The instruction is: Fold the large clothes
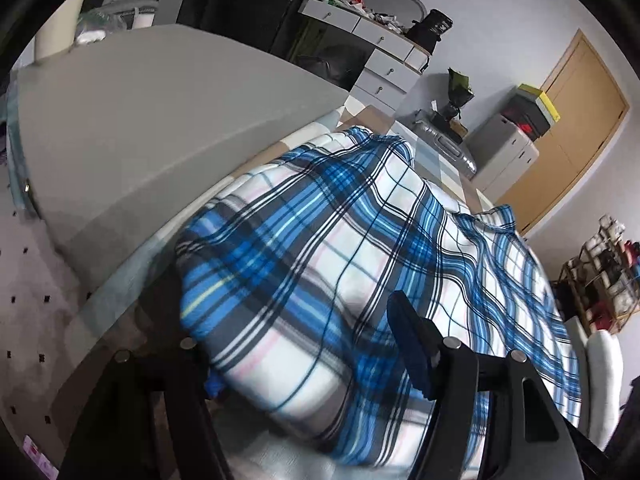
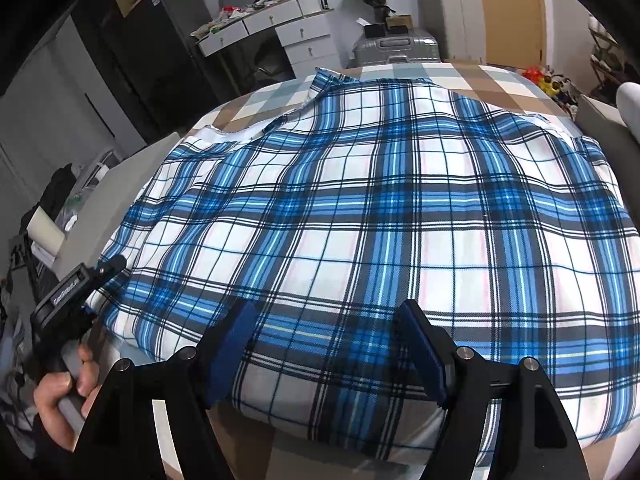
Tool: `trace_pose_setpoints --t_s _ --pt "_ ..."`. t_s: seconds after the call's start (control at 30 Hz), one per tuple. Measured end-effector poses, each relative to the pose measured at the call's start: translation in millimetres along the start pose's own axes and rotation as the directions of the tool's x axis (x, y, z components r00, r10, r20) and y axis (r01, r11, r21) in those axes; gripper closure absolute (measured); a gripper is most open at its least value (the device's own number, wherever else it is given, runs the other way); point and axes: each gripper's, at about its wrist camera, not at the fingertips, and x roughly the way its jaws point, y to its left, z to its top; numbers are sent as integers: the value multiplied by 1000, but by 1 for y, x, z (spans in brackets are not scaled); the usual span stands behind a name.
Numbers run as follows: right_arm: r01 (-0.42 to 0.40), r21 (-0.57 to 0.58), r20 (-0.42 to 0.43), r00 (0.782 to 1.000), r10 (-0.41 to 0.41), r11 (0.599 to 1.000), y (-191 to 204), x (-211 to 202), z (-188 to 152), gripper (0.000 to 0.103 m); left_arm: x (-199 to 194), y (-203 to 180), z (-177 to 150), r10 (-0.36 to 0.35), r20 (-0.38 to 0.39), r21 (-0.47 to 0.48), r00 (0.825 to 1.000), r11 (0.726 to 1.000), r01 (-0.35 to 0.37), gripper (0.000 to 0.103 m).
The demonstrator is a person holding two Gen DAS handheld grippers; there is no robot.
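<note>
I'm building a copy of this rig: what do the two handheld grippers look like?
Both have black, angular, triangular cut-out finger arms with round silver pins at the joints and dark blue pads inside each finger. The right gripper shows this best. The left gripper, in the right view, is a black body with small white lettering on a grey handle held by a bare hand.

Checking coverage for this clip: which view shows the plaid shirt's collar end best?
The right wrist view: the plaid shirt lies nearly whole there, sharp, with the collar end at its far edge. The left wrist view shows the shirt obliquely and blurred.
</note>
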Motion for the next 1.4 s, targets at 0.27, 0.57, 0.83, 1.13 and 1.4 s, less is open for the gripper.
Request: trace_pose_setpoints --t_s 0.27,0.57,0.83,1.13,1.4 --pt "25 -31 58 998 -23 999 19 6 20 50 -9 -4 1 8 65 55 998 998 -12 99" --pt "-77 6 -48 996 77 997 41 60 17 102 -19 -15 10 -64 145 114 987 992 48 100" --pt "-142 116 -72 986 151 983 16 48 17 97 -47 -70 34 -307 217 347 926 912 221 100" --pt "13 204 151 988 -45 979 -59 -78 -13 56 -75 -251 -32 -640 -155 838 752 318 443 100" --pt "296 449 113 917 -382 843 -161 -165 -85 50 -10 -293 -190 -281 -590 777 757 57 627 81"
